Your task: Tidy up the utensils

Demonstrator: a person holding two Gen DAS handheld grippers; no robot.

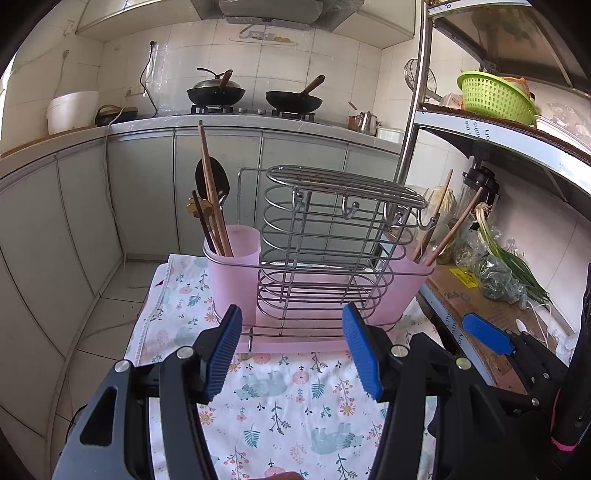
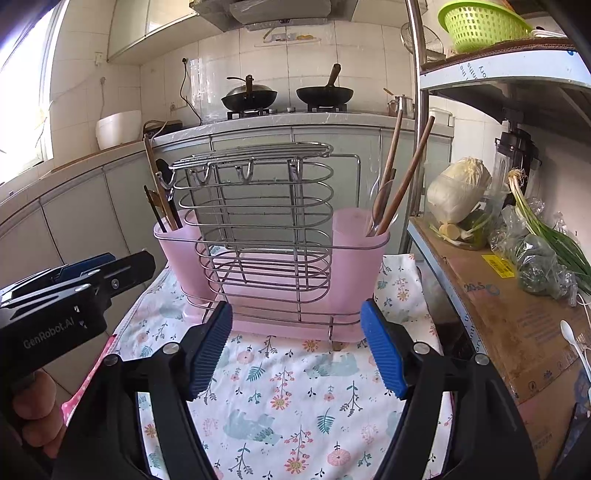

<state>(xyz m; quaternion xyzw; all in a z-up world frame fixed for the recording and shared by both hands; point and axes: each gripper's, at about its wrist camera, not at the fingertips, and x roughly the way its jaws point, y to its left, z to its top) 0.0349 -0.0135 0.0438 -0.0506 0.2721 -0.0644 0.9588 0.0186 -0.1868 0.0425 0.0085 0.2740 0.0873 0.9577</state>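
Observation:
A wire utensil rack [image 1: 325, 236] [image 2: 258, 221] with pink plastic cups stands on a small table covered by a floral cloth [image 1: 280, 406] [image 2: 288, 398]. Its left cup [image 1: 232, 273] [image 2: 177, 254] holds chopsticks [image 1: 210, 192] and a dark spoon [image 1: 212, 177]. Its right cup [image 1: 399, 284] [image 2: 354, 254] holds wooden-handled utensils [image 2: 402, 177] and a clear spoon. My left gripper [image 1: 291, 350] is open in front of the rack, nothing between its fingers. My right gripper [image 2: 295, 347] is also open and empty before the rack. A white spoon [image 2: 570, 338] lies on the cardboard shelf at right.
A metal shelf unit [image 2: 498, 280] at right carries cabbage [image 2: 461, 188], green onions, bags and a green basket [image 2: 480, 22]. Behind stand cabinets, a counter with two woks [image 1: 255, 96] and a white bowl. Tiled floor lies left of the table.

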